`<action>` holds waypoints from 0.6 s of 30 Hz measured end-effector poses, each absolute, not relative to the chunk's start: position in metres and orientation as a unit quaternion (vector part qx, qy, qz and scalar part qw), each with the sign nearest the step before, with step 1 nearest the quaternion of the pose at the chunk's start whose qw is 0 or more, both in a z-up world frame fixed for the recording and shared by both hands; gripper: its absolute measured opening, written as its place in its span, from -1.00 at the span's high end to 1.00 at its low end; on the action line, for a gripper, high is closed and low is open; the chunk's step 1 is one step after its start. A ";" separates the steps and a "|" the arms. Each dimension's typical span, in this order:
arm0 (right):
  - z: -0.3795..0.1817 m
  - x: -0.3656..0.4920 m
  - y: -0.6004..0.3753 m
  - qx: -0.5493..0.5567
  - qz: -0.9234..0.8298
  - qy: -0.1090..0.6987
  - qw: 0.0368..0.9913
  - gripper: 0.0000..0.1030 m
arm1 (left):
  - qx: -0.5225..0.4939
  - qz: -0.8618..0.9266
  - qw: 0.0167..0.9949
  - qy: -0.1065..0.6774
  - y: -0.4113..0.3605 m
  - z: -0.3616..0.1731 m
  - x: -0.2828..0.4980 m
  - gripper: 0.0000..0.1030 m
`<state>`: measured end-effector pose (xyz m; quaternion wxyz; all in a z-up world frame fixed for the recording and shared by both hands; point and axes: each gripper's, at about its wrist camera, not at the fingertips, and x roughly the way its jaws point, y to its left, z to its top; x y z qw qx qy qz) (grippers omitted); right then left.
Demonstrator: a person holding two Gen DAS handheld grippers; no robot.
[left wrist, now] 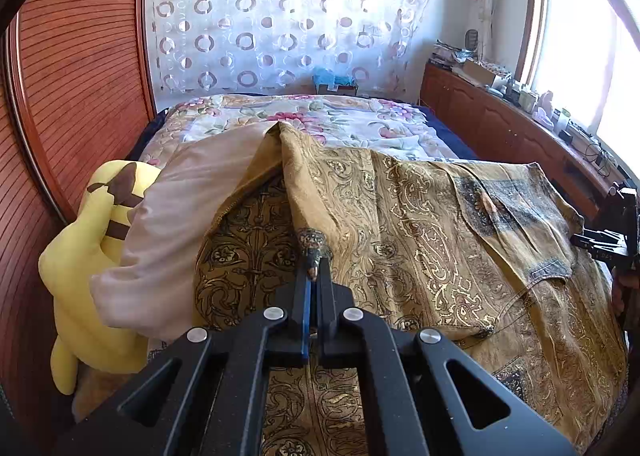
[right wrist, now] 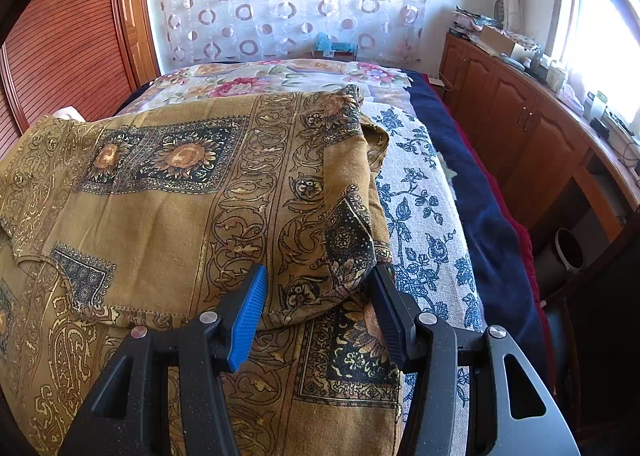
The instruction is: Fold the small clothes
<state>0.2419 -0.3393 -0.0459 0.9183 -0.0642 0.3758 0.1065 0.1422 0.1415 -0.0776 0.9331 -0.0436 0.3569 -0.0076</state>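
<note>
While left gripper (left wrist: 314,270) pinches the garment (left wrist: 420,224) edge — right gripper (right wrist: 320,296) gapes

To my left, a pale pillow (left wrist: 176,224) and yellow plush toy (left wrist: 92,256) crowd the bed edge. The floral quilt (left wrist: 320,124) ahead lies flat and passable; wooden cabinets (right wrist: 516,124) wall the right side.

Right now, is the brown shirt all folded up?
Not yet. The shirt is only partly folded; the left gripper pinches a lifted corner.
</note>
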 end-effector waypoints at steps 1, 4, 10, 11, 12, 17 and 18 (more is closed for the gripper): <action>-0.046 0.242 -0.339 -0.064 0.106 0.376 0.918 -0.05 | -0.044 -0.008 0.933 0.358 0.142 -0.078 0.142 0.94; -0.046 0.242 -0.339 -0.064 0.107 0.375 0.918 -0.05 | -0.045 -0.001 0.933 0.358 0.142 -0.080 0.142 0.94; -0.047 0.242 -0.339 -0.064 0.106 0.375 0.919 -0.05 | -0.044 0.012 0.926 0.375 0.143 -0.093 0.151 0.94; -0.047 0.242 -0.339 -0.064 0.106 0.375 0.919 -0.05 | -0.043 0.012 0.925 0.377 0.143 -0.095 0.152 0.94; -0.047 0.242 -0.339 -0.064 0.106 0.375 0.919 -0.05 | -0.041 0.010 0.925 0.378 0.143 -0.096 0.151 0.94; -0.044 0.242 -0.343 -0.055 0.097 0.370 0.922 0.63 | -0.035 0.004 0.937 0.349 0.137 -0.083 0.140 0.94; -0.043 0.243 -0.344 -0.049 0.106 0.371 0.921 0.81 | -0.037 0.003 0.940 0.340 0.137 -0.077 0.138 0.95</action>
